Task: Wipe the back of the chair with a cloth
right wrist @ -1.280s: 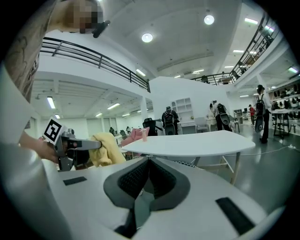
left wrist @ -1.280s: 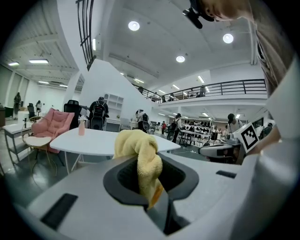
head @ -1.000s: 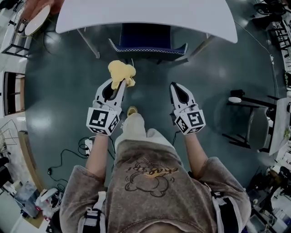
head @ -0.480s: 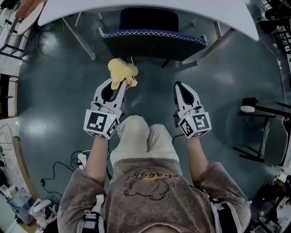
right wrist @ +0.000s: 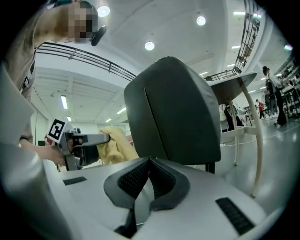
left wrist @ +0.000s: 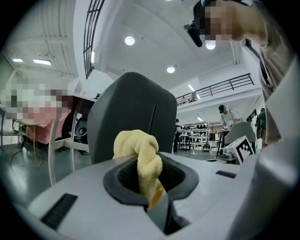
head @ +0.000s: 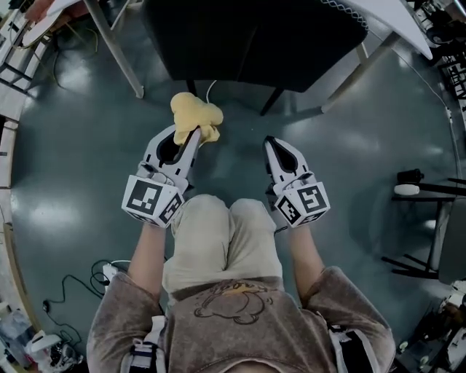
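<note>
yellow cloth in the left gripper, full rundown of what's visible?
The yellow terry-looking cloth is soft, bunched into a crumpled lump. The left gripper is shut on one twisted fold; the rest bulges beyond the jaw tips, held in the air. It sits just short of the dark chair back and looks clear of it. Nothing else touches it.

Glossy grey-green floor (head: pixel 73 189), white table (head: pixel 404 18) on slanted legs, round ceiling lights (left wrist: pixel 130 41), railed upper balcony (left wrist: pixel 220 84)

The cloth (head: pixel 195 116) looks soft terry, the chair back (left wrist: pixel 133 117) smooth and matt, the floor (head: pixel 349 160) glossy.
</note>
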Motion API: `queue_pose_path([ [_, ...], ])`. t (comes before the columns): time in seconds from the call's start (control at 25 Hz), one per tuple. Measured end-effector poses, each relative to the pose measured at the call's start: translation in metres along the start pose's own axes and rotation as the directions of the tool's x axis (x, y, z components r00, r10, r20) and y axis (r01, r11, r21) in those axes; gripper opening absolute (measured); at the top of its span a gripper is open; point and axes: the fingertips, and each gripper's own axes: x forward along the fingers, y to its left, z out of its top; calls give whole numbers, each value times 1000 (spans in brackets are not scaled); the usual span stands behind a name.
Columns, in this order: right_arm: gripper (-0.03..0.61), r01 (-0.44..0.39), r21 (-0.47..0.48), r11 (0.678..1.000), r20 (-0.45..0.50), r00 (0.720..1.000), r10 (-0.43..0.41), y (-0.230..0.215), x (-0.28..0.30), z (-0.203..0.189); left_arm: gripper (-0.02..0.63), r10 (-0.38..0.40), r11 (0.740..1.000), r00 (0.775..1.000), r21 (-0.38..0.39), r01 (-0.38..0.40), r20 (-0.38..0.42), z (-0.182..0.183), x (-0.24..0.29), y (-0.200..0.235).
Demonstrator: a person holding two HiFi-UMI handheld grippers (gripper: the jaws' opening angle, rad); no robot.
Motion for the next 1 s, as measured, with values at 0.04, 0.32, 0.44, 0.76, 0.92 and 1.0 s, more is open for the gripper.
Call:
queue_pose_path([
  [0.04,26,-11,-4,1000,3,1000,11,2,-2,-7,72,-1,1000,1000,15,1,2,-6,-3,-2],
  [0.32,26,-58,-12,998,14,998,58,17,-12,-25,72,7,1000,1000,4,-7,1,-28,-20,-7],
  [0.44,26,-56,-32,998,23,998,57,13,-21,-21,72,-5,1000,1000,20,5,-2,-24,-15,-17],
  [0.76,26,-42,-36,998,31,999,43,10,-33,-21,72,7,995,1000,98,-8,13,19,-13,-4],
  [0.92,26,-42,-25,999,40,998,43,9,-32,-21,72,32,991,998,126,-38,46,57,-15,25],
  [1.0,26,-46,-24,999,46,998,47,12,-30,-21,72,50,989,997,139,-58,60,76,-18,41],
])
